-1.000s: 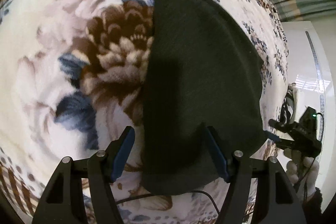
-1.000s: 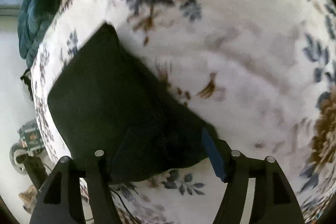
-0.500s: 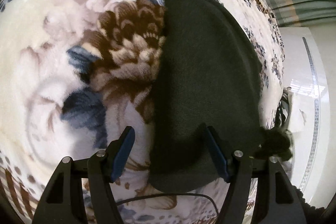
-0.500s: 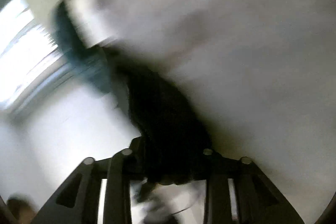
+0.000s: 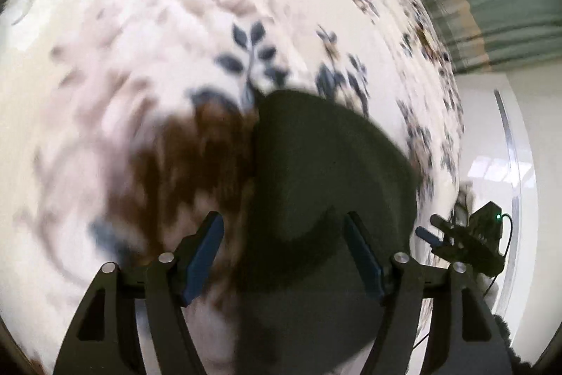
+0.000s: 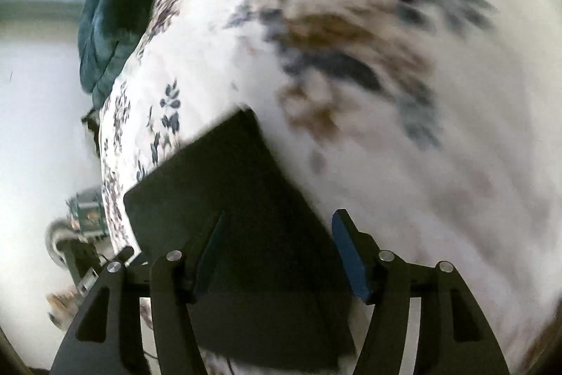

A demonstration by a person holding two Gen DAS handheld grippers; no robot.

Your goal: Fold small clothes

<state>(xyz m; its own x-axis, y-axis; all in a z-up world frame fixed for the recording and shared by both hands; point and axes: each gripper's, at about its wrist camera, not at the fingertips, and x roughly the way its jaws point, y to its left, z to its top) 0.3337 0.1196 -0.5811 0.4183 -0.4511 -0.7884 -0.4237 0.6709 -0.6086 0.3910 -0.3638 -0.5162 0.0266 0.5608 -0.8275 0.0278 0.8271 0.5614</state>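
Nearest the lens in the left wrist view, the left claw [image 5: 282, 253] stands spread, its blue pads apart. The near end of the dark garment [image 5: 326, 185] lies between and under them, but neither pad presses on the cloth. In the right wrist view the right claw [image 6: 277, 252] also has its jaws apart and opening; the garment [image 6: 228, 220] runs up between the fingers, and the right pad [image 6: 346, 253] stands clear of the fabric. Whether the left finger brushes the cloth is hard to tell through the blur.

The garment lies flat as a compact dark panel on the floral bedspread [image 5: 175, 41], close to the bed's side edge, with one crisp corner pointing away toward the middle of the bed. Beyond it the bedspread is bare apart from its print. A teal blanket [image 6: 109, 9] is heaped at the far edge, and floor and curtain show past that.

Both views are smeared, so both hands appear to be travelling. The main risk, as a judgement: a spread finger sweeping low over the panel could snag its top layer and drag the fold open. Because the piece sits near the bed's edge, a push toward that side could slide it off onto the floor. Closing on only one layer would peel the fold apart.
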